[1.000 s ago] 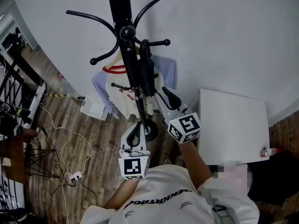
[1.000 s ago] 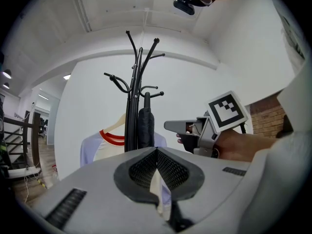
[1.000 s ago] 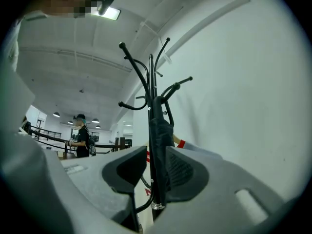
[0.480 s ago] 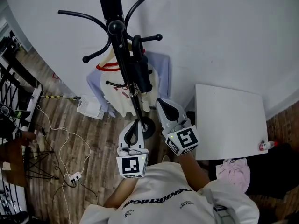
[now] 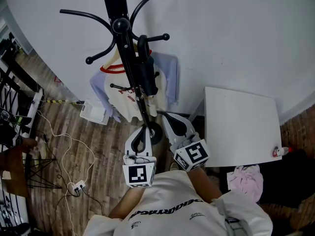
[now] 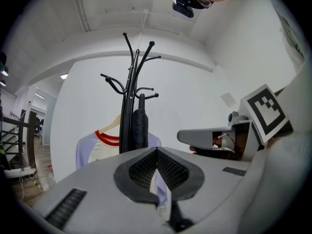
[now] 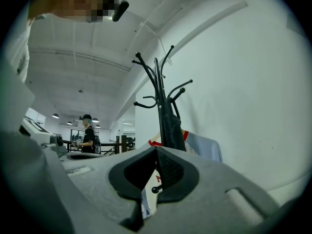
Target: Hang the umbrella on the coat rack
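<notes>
The black coat rack (image 5: 123, 38) stands against the white wall. A folded black umbrella (image 5: 146, 75) hangs from one of its hooks beside the pole; it also shows as the umbrella (image 6: 140, 128) and the umbrella (image 7: 171, 125) in the two gripper views. My left gripper (image 5: 143, 130) is shut and empty, level, near the rack's pole. To its right, my right gripper (image 5: 166, 117) is shut and empty too, a short way below the umbrella and apart from it. The jaws of both meet with nothing between them.
A white shirt (image 5: 123, 95) with red collar and lavender sleeves hangs on the rack. A white table (image 5: 241, 127) stands at right, a pink cloth (image 5: 245, 176) and a bottle (image 5: 280, 152) by it. Cables and a power strip (image 5: 77, 186) lie on the wooden floor at left. A person (image 7: 88, 133) stands far off.
The right gripper has drawn back from the umbrella toward the person's body and its jaws have shut on nothing. The umbrella stays hanging on the hook. The left gripper has kept still.
</notes>
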Motion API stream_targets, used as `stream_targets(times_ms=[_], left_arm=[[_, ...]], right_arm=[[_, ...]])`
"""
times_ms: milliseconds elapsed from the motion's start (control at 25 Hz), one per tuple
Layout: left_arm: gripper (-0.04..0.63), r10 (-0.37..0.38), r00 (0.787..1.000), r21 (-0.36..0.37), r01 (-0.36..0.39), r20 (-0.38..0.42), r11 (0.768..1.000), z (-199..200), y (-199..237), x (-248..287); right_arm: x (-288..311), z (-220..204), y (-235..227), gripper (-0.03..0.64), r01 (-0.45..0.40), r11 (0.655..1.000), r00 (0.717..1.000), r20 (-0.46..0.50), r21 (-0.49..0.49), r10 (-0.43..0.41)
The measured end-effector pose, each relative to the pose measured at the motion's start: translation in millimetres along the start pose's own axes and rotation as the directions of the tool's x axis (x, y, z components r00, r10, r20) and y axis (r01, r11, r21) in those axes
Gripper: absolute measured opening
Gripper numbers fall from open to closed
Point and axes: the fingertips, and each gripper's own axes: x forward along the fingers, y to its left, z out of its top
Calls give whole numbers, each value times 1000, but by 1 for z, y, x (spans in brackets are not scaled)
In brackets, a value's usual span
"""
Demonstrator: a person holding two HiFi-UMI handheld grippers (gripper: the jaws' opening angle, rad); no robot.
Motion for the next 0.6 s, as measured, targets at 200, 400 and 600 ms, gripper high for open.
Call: stream_targets(times_ms=[200,400,600], left_arm=[[-2,-4,1000,1,4,-1,1000,-1,-2,-2],[-2,-3,1000,2,3,1,1000,-1,-2,-3],[-2,-3,1000,0,3,-2,1000,-1,-3,-3]], right_arm=[[-9,-15,6,-3,6,1000,999,-31,-10,-6],[-14,-19,10,-3,12,1000,999,-33,-25,-13],[-17,-23,7,-3,21,999,999,-45,-26,-22]])
